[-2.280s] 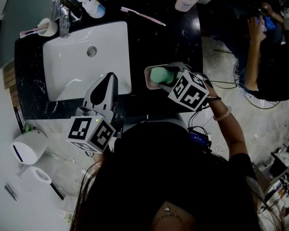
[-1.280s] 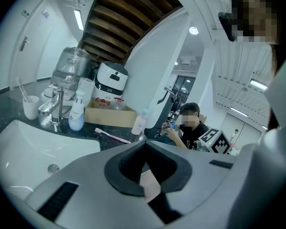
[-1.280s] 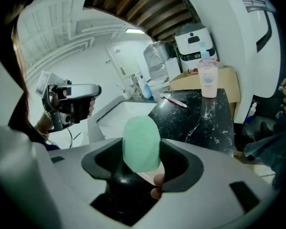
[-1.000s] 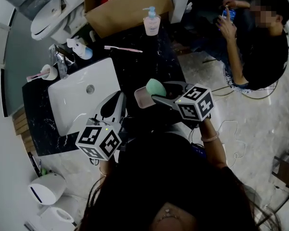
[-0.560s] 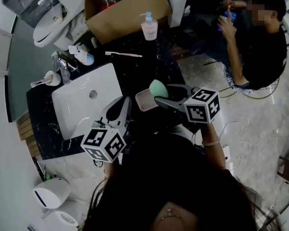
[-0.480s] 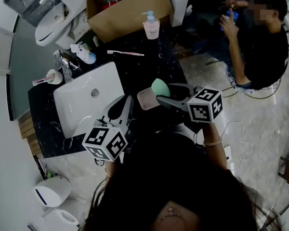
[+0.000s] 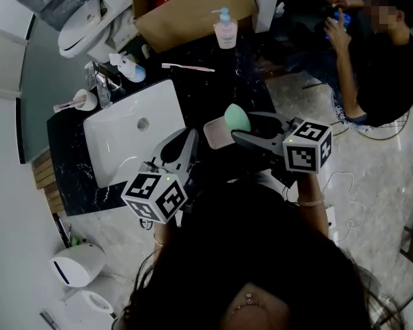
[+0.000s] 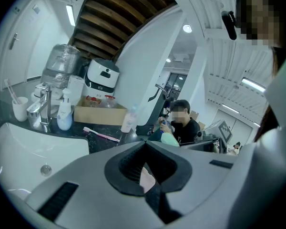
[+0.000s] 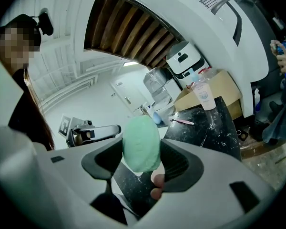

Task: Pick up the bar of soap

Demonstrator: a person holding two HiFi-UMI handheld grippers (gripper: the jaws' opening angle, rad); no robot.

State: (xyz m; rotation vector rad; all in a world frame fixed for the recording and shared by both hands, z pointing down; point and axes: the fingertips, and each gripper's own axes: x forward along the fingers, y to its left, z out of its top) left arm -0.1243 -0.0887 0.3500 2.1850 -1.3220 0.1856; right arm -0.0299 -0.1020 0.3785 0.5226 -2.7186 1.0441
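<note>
The bar of soap is a pale green oval, and my right gripper is shut on it. It hangs just above the pink soap dish on the black counter. In the right gripper view the soap sits upright between the two dark pads, which press on both its sides. My left gripper is shut on nothing, near the sink's right edge and left of the dish. From the left gripper view the soap shows off to the right, beyond my left gripper.
A white sink with a tap fills the counter's left. Behind lie a pink toothbrush, a pump bottle, a blue-white bottle and a cup. A cardboard box stands behind. A person sits at right.
The right gripper has raised the soap out of the pink dish and now holds it just above the dish. The left gripper stays shut beside the sink.
</note>
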